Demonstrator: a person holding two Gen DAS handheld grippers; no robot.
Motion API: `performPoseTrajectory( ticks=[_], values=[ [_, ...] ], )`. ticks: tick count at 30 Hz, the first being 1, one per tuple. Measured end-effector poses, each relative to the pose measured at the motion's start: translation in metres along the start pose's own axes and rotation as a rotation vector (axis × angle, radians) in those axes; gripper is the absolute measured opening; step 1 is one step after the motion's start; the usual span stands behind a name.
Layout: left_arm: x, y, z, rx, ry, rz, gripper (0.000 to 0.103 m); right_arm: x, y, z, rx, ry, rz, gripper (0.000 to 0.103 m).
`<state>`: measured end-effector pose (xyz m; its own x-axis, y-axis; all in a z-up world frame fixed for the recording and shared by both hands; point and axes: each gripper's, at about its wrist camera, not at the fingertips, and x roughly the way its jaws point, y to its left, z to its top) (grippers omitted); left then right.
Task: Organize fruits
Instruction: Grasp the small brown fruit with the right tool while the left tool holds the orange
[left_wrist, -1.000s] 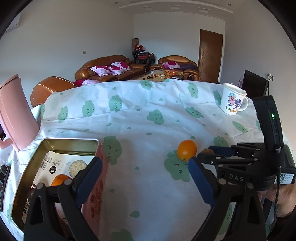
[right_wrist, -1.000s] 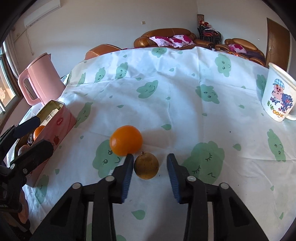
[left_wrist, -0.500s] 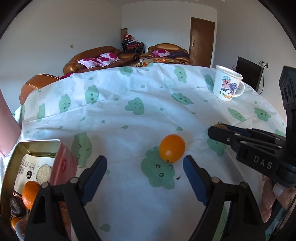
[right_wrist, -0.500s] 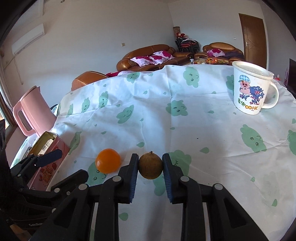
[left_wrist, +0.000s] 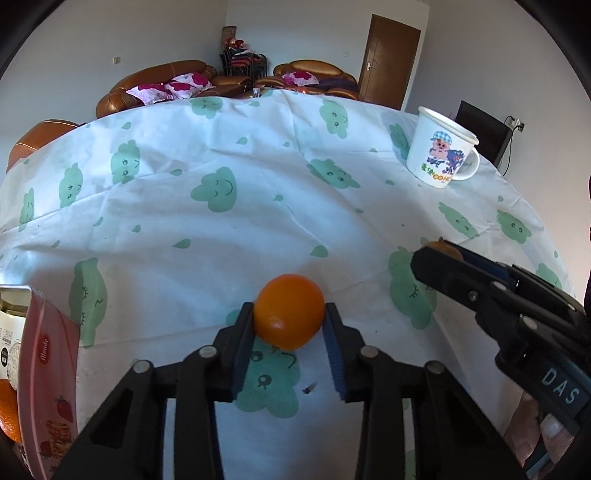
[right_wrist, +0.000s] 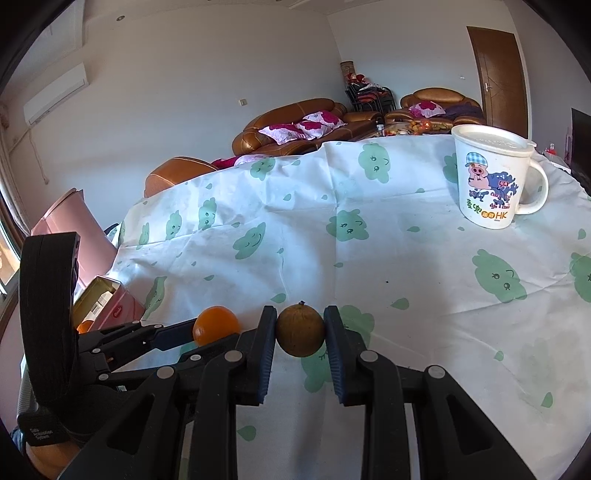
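Two fruits gripped at once over the bench under its white cloth with green cloud prints (left_wrist: 258, 221); pink rectangular tin box (left_wrist: 48, 373), open and already holding oranges at the left edge, is probably the destination; white cartoon-pig mug (right_wrist: 491, 181) far right, well clear; left gripper (left_wrist: 289, 321) jaws pinch the round orange fruit (left_wrist: 289, 316) on both sides; right gripper (right_wrist: 300, 330) jaws squeeze the small brown round fruit (right_wrist: 300, 329); both fruits sit near the cloth, contact unclear; grippers are close together, could clash.

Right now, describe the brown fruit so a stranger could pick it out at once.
On the cloud-print tablecloth, look well in front of the white cartoon mug. Two round fruits sit side by side, each clamped in black jaws. The brown fruit is the dull, stemmed one held by the right gripper, not the glossy orange.
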<state>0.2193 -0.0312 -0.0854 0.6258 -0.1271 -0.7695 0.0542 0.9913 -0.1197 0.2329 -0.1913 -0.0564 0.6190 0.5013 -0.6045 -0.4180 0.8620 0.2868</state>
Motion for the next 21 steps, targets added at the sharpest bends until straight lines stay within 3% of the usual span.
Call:
performPoseTrajectory(
  ticks=[5, 21],
  values=[
    [-0.005, 0.005, -0.002, -0.028, -0.016, -0.016, 0.037, -0.001, 0.004, 0.000, -0.022, -0.008, -0.002, 0.028],
    [-0.037, 0.013, -0.010, -0.062, -0.174, 0.007, 0.037, -0.018, 0.014, -0.003, -0.087, -0.096, 0.020, 0.028]
  ],
)
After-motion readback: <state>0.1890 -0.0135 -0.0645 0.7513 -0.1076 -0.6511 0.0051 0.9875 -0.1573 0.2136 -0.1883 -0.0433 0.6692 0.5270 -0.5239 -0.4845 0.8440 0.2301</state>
